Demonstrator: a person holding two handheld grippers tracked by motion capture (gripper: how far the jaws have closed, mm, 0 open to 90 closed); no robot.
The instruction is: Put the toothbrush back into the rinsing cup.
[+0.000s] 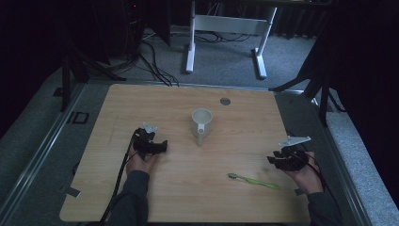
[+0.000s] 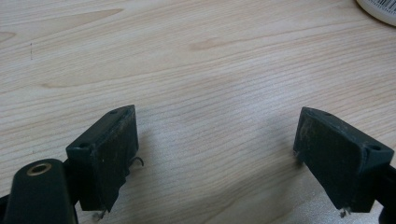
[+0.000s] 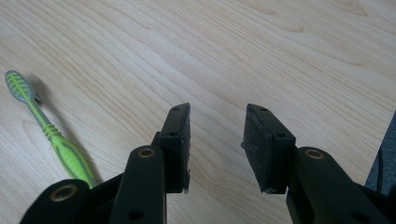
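Two hand-held grippers rest low on the wooden bench (image 1: 188,197), one in each of the person's hands. The right hand-held gripper (image 1: 276,159) sits near the bench's right edge with its jaws partly apart and only bare wood between them. The toothbrush (image 1: 254,181), green with a grey bristle head, lies flat on the bench just beside that gripper, toward the person and a little toward the middle, not touching it. In the right gripper view the toothbrush (image 3: 49,130) lies to the left of the jaws, outside the gap, its head pointing away and its handle running down past the left jaw.

The left hand-held gripper (image 1: 157,147) sits on the left half of the bench, well apart from the toothbrush, with its jaws spread wide and nothing between them. In the left gripper view the pads (image 2: 114,156) stand just over plain wood.

A white cup (image 1: 202,121) stands upright near the middle of the bench, between the two grippers and farther from the person, its handle turned toward the person. Its base edge (image 2: 379,10) shows at the top right corner of the left gripper view.
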